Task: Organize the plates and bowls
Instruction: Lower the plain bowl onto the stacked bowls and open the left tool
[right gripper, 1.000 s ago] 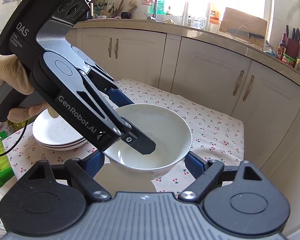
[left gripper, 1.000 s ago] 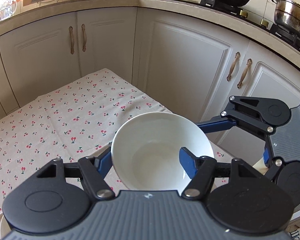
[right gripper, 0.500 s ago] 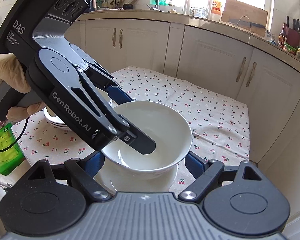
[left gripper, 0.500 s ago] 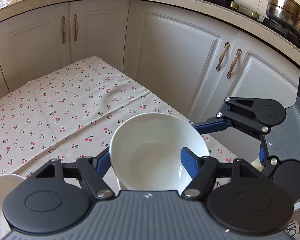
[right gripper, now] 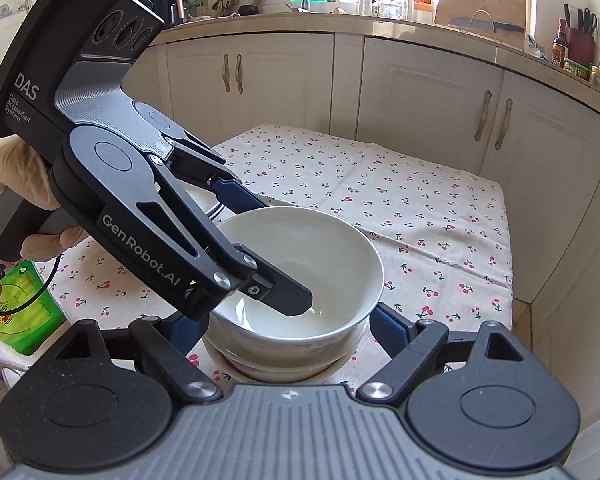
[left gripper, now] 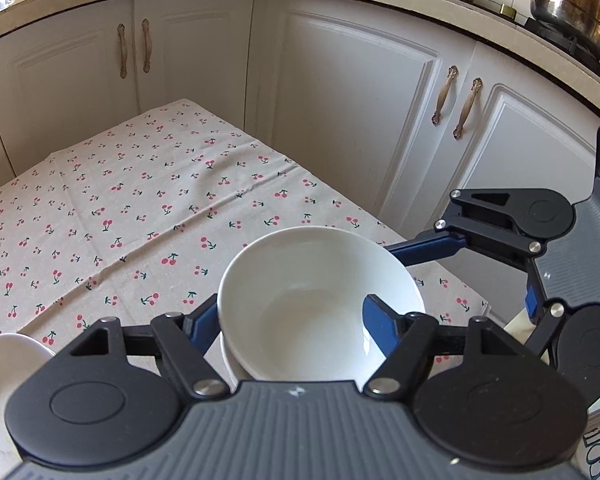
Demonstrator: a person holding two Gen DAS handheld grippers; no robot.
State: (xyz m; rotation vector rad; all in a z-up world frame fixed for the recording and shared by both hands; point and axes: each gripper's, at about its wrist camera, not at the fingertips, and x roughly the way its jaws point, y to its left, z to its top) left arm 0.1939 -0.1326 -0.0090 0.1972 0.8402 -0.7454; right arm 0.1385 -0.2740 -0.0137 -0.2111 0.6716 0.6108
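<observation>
- Bowl (right gripper: 300,272), white and upright, sits nested on top of a second bowl (right gripper: 284,364) whose rim shows just beneath it at the near edge of the desk (right gripper: 380,192) with the cherry-print cloth.
- In the right wrist view we see our left claw (right gripper: 268,252) reaching in from ten o'clock, one finger down inside the upper bowl and the blue-padded one outside its far wall, so we judge it to be pinched on the rim.
- In the left wrist view the same bowl fills the centre, with the left claw's inner blue pad (left gripper: 380,324) inside the bowl at four o'clock and the other outside the wall at eight o'clock.
- Our right claw (right gripper: 284,332) stands spread wide, a finger on each side of the lower bowl at four and eight o'clock; we cannot tell whether the pads touch it, and it grips nothing.
- What the coming move turns on, as we judge it: the upper bowl lies straight above the lower one, axes in line, so the left claw need only let go and lift out toward ten o'clock.
- A stack of plates (right gripper: 204,204) lies at eleven o'clock behind the left claw, mostly hidden.
</observation>
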